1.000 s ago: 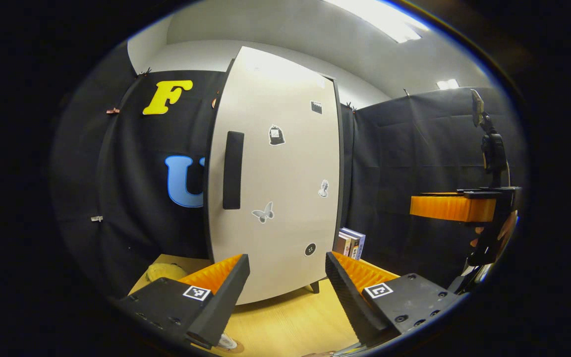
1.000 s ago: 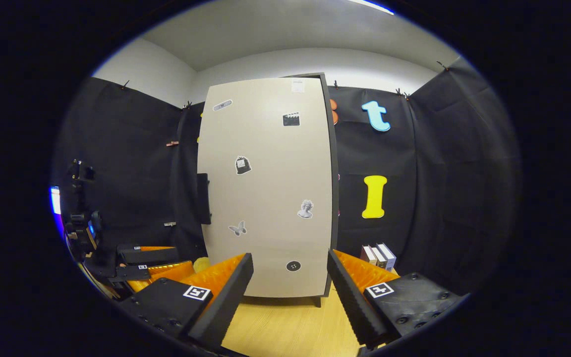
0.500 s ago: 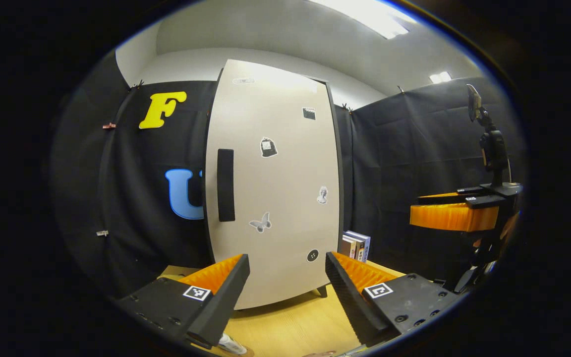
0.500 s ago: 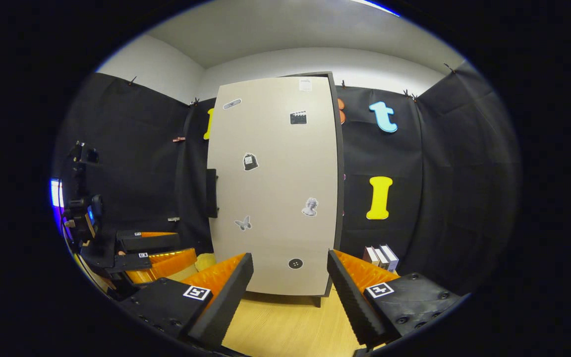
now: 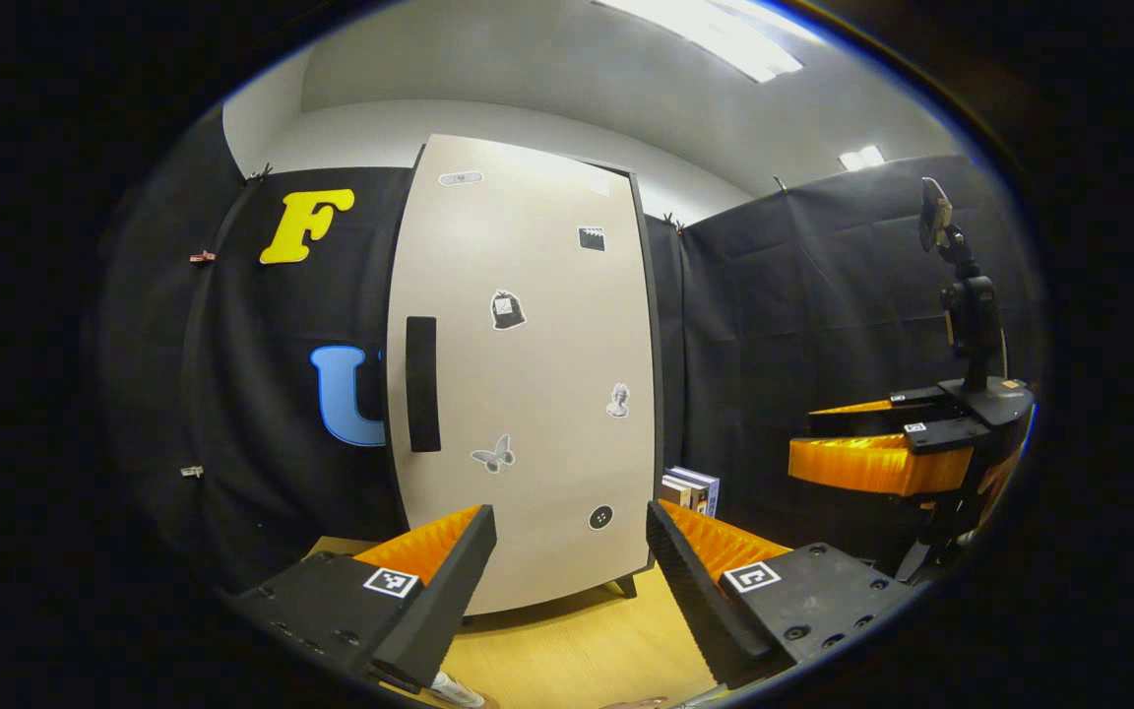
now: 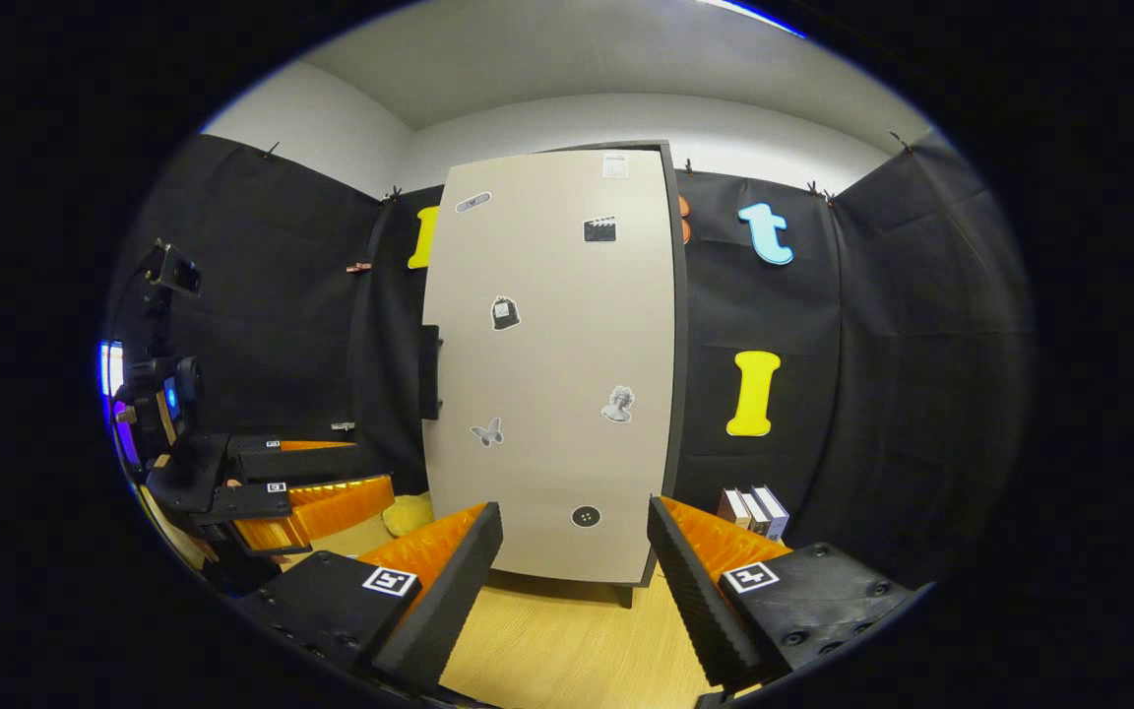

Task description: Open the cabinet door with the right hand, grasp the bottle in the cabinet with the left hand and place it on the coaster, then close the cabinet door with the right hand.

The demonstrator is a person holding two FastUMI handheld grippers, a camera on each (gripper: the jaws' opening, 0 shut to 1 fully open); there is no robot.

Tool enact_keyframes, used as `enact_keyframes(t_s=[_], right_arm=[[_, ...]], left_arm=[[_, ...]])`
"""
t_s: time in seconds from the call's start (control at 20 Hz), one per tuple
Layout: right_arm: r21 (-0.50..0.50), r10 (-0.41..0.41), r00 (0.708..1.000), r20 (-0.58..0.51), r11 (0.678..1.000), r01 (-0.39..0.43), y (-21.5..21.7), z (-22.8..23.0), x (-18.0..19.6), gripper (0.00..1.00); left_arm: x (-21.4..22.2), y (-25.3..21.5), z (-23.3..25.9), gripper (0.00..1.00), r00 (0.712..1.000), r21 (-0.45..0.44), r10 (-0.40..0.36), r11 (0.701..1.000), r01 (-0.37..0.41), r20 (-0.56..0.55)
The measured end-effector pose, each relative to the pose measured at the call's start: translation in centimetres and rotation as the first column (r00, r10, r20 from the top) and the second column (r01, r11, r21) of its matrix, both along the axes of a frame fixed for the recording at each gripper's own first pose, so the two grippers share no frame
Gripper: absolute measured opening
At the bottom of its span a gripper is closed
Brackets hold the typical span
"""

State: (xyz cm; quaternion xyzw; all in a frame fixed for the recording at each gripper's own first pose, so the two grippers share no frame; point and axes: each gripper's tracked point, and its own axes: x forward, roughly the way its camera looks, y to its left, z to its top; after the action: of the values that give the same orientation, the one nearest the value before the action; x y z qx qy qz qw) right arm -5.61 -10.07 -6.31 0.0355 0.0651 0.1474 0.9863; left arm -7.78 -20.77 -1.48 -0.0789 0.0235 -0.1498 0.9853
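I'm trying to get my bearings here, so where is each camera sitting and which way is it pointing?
Left gripper view: rides the left gripper, fingers apart, facing the closed cabinet door from its handle side; the right gripper is at right.
Right gripper view: rides the right gripper, fingers apart, facing the door more squarely; the left gripper is at left.
Shared: door, handle, books, wooden table.

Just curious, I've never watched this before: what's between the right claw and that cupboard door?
Nothing but bare wooden tabletop, in the right gripper view. The right claw is open, short of the shut door.
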Motion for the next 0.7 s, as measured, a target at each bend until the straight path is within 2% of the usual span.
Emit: enact_keyframes(t_s=[0.7], right_arm=[[-0.003,0.072,0.997,0.004,0.997,-0.072,2.1,0.2,-0.2,0.97]], left_arm=[[-1.3,0.9,0.1,0.96,0.999,0.011,0.03,1.0,-0.03,-0.011]])
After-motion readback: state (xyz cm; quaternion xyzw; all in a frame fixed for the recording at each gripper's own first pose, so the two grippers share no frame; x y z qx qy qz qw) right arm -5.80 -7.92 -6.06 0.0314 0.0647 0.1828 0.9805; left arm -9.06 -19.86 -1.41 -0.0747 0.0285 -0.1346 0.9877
